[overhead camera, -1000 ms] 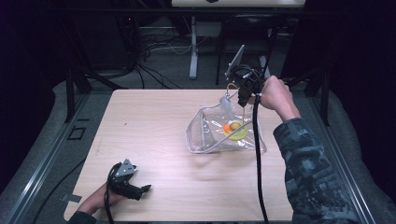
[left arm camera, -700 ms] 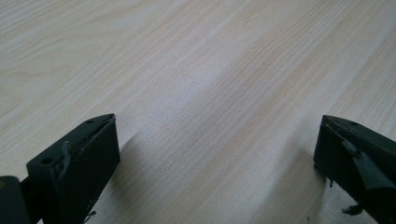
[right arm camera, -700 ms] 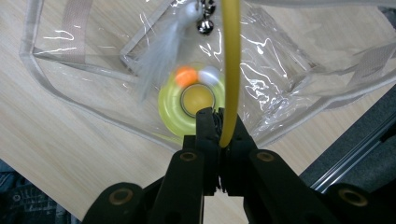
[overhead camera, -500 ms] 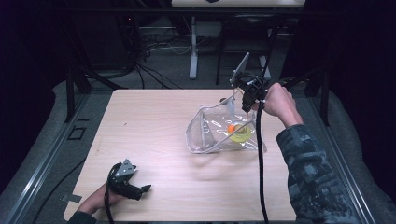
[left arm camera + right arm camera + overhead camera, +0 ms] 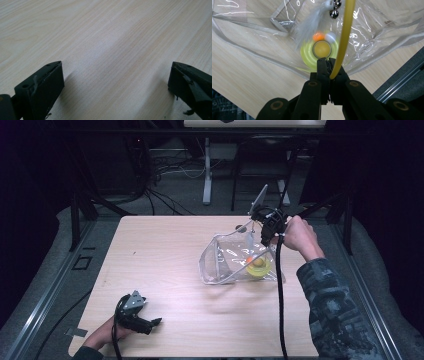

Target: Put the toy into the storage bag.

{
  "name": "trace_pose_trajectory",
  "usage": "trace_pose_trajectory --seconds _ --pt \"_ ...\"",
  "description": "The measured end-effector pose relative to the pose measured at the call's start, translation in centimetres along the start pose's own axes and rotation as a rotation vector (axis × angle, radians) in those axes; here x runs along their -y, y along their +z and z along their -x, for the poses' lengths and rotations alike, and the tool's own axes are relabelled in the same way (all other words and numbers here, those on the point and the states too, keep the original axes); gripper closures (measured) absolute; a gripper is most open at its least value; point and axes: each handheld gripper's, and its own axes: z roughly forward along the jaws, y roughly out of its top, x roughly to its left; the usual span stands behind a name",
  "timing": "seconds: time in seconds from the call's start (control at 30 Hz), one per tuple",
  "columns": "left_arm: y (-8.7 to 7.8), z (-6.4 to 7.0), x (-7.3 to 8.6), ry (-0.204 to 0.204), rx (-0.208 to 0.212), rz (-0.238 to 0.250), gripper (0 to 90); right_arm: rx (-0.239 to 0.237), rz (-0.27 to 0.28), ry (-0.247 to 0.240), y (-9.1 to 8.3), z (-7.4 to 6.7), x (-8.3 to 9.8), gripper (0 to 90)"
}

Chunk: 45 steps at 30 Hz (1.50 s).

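Tabletop (image 5: 165,250) of pale wood grain, nearest edge at the person's side. At its near left corner, left hand (image 5: 102,337) wrapped round the left gripper (image 5: 156,322), lying low on the wood and pointing to the right across the table. Released: jaws spread wide in the left gripper view, bare wood between them, nothing touched or held.

Farther in, on the right, camouflage sleeve (image 5: 335,315) reaching forward, with a black cable (image 5: 279,295) trailing back alongside it toward the near edge.

Past the table's middle, toward the right, clear plastic bag (image 5: 220,265) lying on the wood, mouth standing open, seams and creases catching the light. Inside, flat on the bag's bottom, yellow disc (image 5: 308,53) with a rounder amber centre; just beyond it and touching its rim, small orange ball (image 5: 318,37) beside a pale one.

Above the bag's far right side, right hand (image 5: 300,237) carrying the right gripper (image 5: 326,61), tilted downward over the disc. Clenched: jaws pressed together on the lower end of a thin yellow rod (image 5: 343,37), which curves up and away from the pads. Near the rod's far end, white feather (image 5: 309,25) blurred, and two little metal bells (image 5: 334,13) hanging just beside it, at the bag's mouth; inside the plastic or merely in front of it, impossible to tell. Grey three-cornered plate (image 5: 260,200) standing up on top of that gripper.

Beyond the far edge, dark floor with loose cables (image 5: 165,175) and a pale upright post (image 5: 206,175).
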Motion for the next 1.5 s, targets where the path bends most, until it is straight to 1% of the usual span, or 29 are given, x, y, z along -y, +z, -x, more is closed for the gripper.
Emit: trace_pose_trajectory --seconds 0.1,0.3,0.47,0.6,0.63,0.67,0.7,0.73,0.83,0.87,0.9,0.97,1.0,1.03,1.1,1.13,1.17,1.2,1.23,1.27,1.3,1.33,1.37,1.4,1.43,1.47,1.5 --pt "0.0 0.0 0.0 0.0 0.0 0.0 0.2 -0.001 -0.003 -0.008 0.4 -0.3 0.0 87.6" --pt "0.0 0.0 0.0 0.0 0.0 0.0 0.2 0.004 -0.013 -0.008 0.9 -0.2 -0.3 87.5" --pt "0.0 0.0 0.0 0.001 0.001 0.0 0.2 0.017 -0.039 -0.003 1.7 -0.4 -0.4 86.8" --pt "0.0 0.0 0.0 0.002 0.002 0.0 0.2 0.023 -0.035 -0.005 1.7 -0.4 -0.3 86.1" --pt "0.0 0.0 0.0 0.002 0.002 0.001 0.2 0.026 -0.031 -0.009 1.6 -0.4 -0.3 85.5" --pt "0.0 0.0 0.0 0.004 0.002 0.0 0.2 0.022 -0.008 -0.011 1.1 -0.5 -0.2 83.0" --pt "0.0 0.0 0.0 0.004 0.002 0.0 0.2 0.022 -0.008 -0.011 1.1 -0.5 -0.2 83.0" --pt "0.0 0.0 0.0 0.002 0.002 0.001 0.2 0.017 0.005 -0.007 0.8 -0.5 0.0 82.1" --pt "0.0 0.0 0.0 0.002 0.0 0.001 0.2 0.017 0.03 -0.004 -0.3 -0.6 0.3 81.6" --pt "0.0 0.0 0.0 0.001 0.0 0.0 0.3 0.021 0.057 0.004 -1.2 -0.7 0.6 79.4" --pt "0.0 0.0 0.0 0.001 0.0 0.0 0.2 0.021 0.057 0.004 -1.2 -0.7 0.6 79.4" --pt "0.0 0.0 0.0 0.001 0.0 0.001 0.2 0.021 0.083 0.005 -2.1 -0.9 1.1 76.5" --pt "0.0 0.0 0.0 0.002 0.001 0.001 0.2 0.024 0.092 0.008 -2.4 -1.0 1.3 74.1" --pt "0.0 0.0 0.0 0.002 0.001 0.001 0.2 0.024 0.115 0.009 -3.0 -1.2 1.9 68.0" --pt "0.0 0.0 0.0 0.002 0.001 0.001 0.2 0.023 0.131 0.01 -3.3 -1.4 2.5 58.3" --pt "0.0 0.0 0.0 0.002 0.001 0.001 0.2 0.023 0.131 0.01 -3.3 -1.4 2.5 58.3" --pt "0.0 0.0 0.0 0.002 0.0 0.001 0.2 0.022 0.136 0.013 -3.5 -1.5 2.8 52.0" --pt "0.0 0.0 0.0 0.002 0.0 0.001 0.2 0.019 0.138 0.008 -3.6 -1.7 3.4 43.1" --pt "0.0 0.0 0.0 0.001 0.0 0.001 0.2 0.019 0.138 0.008 -3.6 -1.7 3.4 43.1" --pt "0.0 0.0 0.0 0.002 0.001 0.001 0.2 0.018 0.152 0.016 -3.6 -2.0 4.1 36.4" --pt "0.0 0.0 0.0 0.002 0.0 0.001 0.2 0.018 0.152 0.016 -3.6 -2.0 4.1 36.4" --pt "0.0 0.0 0.0 0.002 0.0 0.001 0.2 0.015 0.165 0.025 -3.5 -2.1 4.8 29.5" --pt "0.0 0.0 0.0 0.002 0.0 0.001 0.2 0.015 0.165 0.025 -3.5 -2.1 4.8 29.5" --pt "0.1 0.1 0.0 -0.003 -0.006 0.01 0.2 0.014 0.169 0.03 -3.4 -2.2 5.2 27.6" --pt "0.1 0.1 0.0 -0.002 -0.005 0.008 0.2 0.018 0.172 0.035 -3.0 -2.3 6.0 23.7" --pt "0.1 0.1 0.0 0.0 -0.006 0.007 0.2 0.013 0.174 0.035 -2.7 -2.3 6.4 21.0" --pt "0.1 0.1 0.0 0.0 -0.006 0.007 0.2 0.013 0.174 0.035 -2.7 -2.3 6.4 21.0"
